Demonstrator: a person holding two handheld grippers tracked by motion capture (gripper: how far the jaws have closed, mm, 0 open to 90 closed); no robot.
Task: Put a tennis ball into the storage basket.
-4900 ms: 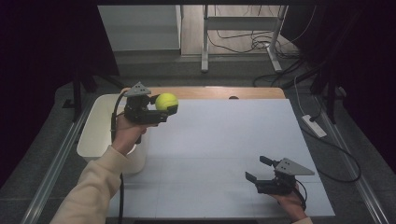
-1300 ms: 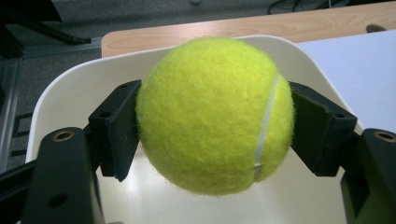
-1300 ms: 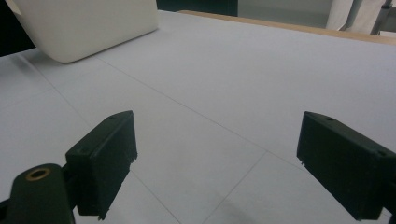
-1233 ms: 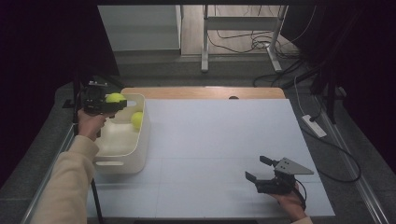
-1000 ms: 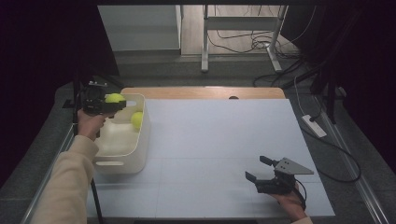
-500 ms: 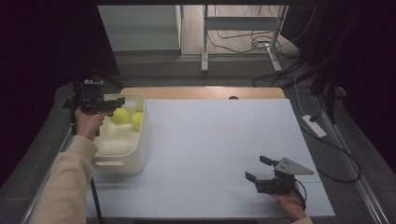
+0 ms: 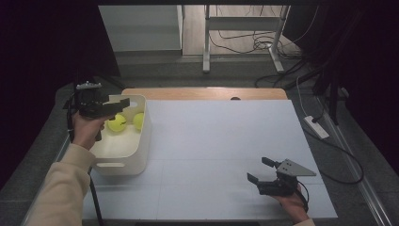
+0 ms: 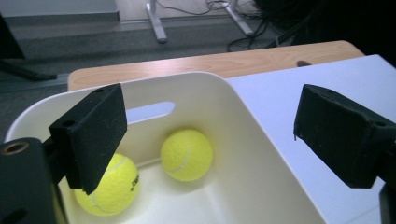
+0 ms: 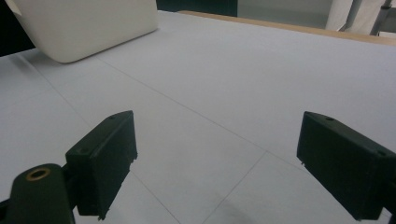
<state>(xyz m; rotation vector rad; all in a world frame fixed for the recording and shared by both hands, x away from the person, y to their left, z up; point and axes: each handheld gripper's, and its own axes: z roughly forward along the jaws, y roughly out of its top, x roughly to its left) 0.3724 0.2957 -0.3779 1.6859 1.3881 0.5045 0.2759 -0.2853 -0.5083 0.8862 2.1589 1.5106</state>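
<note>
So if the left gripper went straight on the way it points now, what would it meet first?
Probably the far tennis ball lying in the white bin, which sits nearly centred between the open jaws of the left gripper. Depth is unclear; it might pass above it to the bin's far wall.

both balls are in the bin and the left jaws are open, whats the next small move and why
Probably lift the left gripper up and clear of the white plastic bin: its jaws stand open and hold nothing, and both yellow tennis balls lie on the bin's floor.
</note>
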